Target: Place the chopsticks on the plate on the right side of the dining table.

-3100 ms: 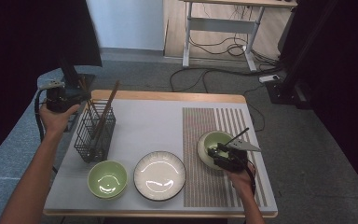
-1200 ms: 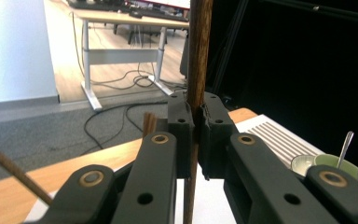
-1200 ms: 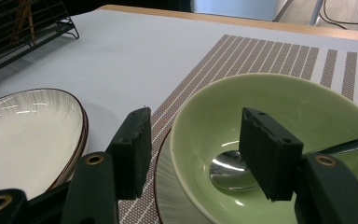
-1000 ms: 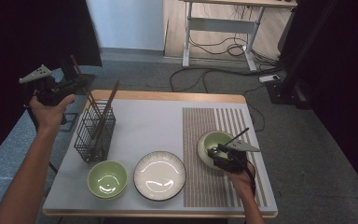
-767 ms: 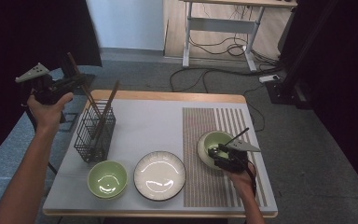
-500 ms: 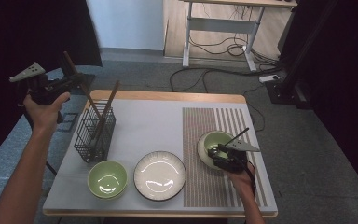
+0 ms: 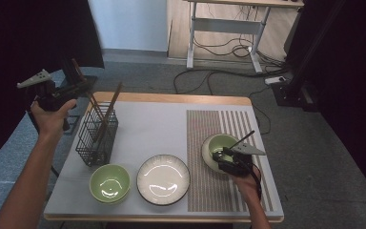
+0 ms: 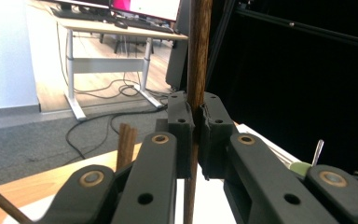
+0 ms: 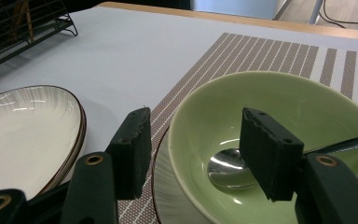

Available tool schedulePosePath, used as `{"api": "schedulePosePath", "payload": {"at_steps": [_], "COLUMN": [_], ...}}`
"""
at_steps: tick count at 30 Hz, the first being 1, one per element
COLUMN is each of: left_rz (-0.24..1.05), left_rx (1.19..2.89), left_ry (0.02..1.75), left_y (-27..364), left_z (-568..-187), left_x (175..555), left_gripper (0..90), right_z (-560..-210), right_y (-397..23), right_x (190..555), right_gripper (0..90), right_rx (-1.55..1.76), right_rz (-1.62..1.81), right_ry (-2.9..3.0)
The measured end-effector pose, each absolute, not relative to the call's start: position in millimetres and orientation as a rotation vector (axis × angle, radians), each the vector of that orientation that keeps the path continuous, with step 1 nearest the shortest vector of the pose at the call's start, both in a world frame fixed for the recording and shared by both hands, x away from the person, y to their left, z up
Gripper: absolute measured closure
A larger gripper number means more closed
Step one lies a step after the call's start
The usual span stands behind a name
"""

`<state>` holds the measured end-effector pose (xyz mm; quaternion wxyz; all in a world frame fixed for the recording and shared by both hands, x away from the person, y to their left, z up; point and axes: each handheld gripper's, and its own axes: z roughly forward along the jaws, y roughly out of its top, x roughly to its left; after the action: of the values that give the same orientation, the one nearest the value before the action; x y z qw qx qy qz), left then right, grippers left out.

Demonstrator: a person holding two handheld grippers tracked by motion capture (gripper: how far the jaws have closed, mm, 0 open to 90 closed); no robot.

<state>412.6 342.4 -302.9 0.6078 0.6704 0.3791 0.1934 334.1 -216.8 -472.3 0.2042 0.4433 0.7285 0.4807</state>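
My left jaws [image 8: 196, 135] clamp a chopstick [image 8: 198, 56], upright at frame's upper left; rack [image 7: 96, 136] below-right; right jaws [image 9: 200, 154] open astride bowl [image 9: 279, 107] rim

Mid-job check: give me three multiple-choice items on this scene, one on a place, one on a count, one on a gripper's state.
1. Where is the spoon?
A. in the rack
B. in the green bowl on the striped mat
C. on the white plate

2. How many green bowls are on the table?
A. one
B. two
C. three

3. What is the left gripper doing?
A. hanging open
B. clamping a bowl rim
C. shut on a chopstick

Answers:
1 B: the spoon lies inside the bowl on the mat.
2 B: the other bowl sits left of the plate.
3 C: its jaws pinch the chopstick, off the table's left edge.
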Motion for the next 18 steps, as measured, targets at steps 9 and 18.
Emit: {"api": "schedulePosePath", "payload": {"at_steps": [9, 18], "left_rz": [0.411, 0.389], "left_rx": [1.568, 1.582], "left_ry": [0.875, 0.864], "left_y": [333, 326], "left_z": [-315, -324], "left_x": [414, 412], "left_gripper": [84.3, 84.2], "right_z": [-472, -473], "right_y": [-216, -214], "right_x": [334, 335], "right_gripper": [43.8, 43.8], "right_rx": [1.235, 1.232], "right_rz": [1.339, 1.332], "right_ry": [2.036, 2.043]}}
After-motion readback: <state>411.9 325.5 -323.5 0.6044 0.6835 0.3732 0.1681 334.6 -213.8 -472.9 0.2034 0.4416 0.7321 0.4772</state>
